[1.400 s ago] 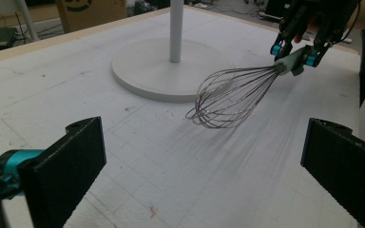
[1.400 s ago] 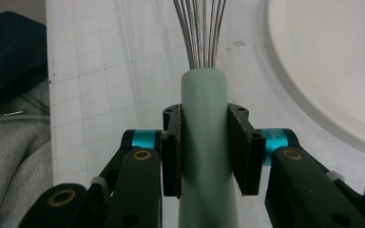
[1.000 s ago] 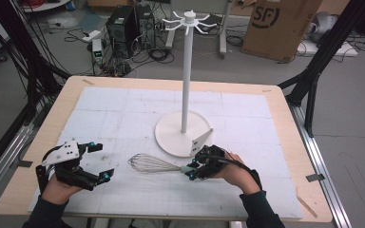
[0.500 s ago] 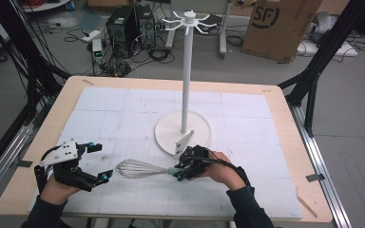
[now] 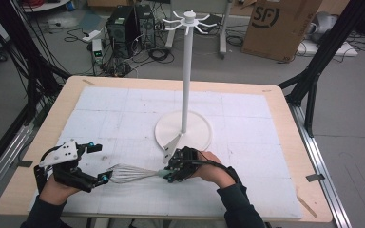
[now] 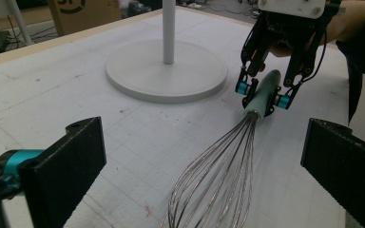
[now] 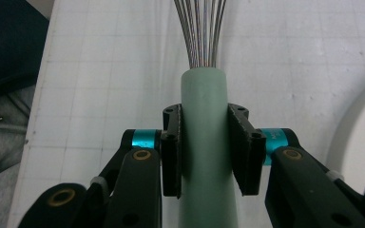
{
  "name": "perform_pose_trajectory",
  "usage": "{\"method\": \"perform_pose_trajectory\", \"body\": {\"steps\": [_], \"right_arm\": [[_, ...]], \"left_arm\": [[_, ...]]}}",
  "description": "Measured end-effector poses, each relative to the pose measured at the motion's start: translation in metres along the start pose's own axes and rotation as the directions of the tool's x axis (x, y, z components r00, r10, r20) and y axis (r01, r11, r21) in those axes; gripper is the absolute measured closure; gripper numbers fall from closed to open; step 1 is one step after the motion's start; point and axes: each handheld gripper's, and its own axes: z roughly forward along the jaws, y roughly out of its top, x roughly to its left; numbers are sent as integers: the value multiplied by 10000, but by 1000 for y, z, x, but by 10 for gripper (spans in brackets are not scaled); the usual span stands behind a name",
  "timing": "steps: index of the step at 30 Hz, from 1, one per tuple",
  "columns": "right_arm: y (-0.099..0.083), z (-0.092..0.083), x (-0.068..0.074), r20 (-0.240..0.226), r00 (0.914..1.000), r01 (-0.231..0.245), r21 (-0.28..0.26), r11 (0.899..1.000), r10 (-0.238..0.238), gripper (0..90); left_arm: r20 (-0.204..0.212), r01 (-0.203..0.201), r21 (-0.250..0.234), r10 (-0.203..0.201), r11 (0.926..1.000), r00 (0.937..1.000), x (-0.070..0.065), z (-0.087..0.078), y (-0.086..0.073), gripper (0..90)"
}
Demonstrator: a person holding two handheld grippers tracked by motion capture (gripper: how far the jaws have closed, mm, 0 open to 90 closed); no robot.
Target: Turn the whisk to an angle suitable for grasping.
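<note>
We clamp whisk [image 5: 133,173] handle in right gripper [image 5: 171,172] | whisk just before stand base [image 5: 197,137], axis pointing its wires between gaping left gripper [image 5: 97,164] jaws | left nearest wires

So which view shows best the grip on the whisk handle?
The right gripper view: the right gripper has both pads pressed flat on the green whisk handle, seen close. The left gripper view shows the same grip from farther off, with the wire loops between the open left gripper. The high view shows it small.
</note>
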Motion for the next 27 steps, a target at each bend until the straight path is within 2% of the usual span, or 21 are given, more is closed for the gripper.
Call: {"method": "perform_pose_trajectory", "body": {"steps": [3,11,14,18,27], "right_arm": [[1,4,-1,-155,9999,78,46,10000,-77,692],[1,11,-3,-106,9993,359,340,9988,-356,689],[0,14,-3,-86,9986,515,296,9982,-513,687],[1,14,-2,-23,9991,432,354,9984,-432,685],[8,19,-1,95,9979,642,260,9976,-645,686]], "left_arm": [[-2,-9,-16,9,10000,10000,0,-1,0,17],[-7,-24,20,24,10000,10000,-1,0,0,17],[-3,-15,6,15,10000,10000,-1,-1,0,17],[-8,-29,43,29,10000,10000,-1,0,0,17],[23,-10,51,10,10000,10000,-1,0,0,17]]}}
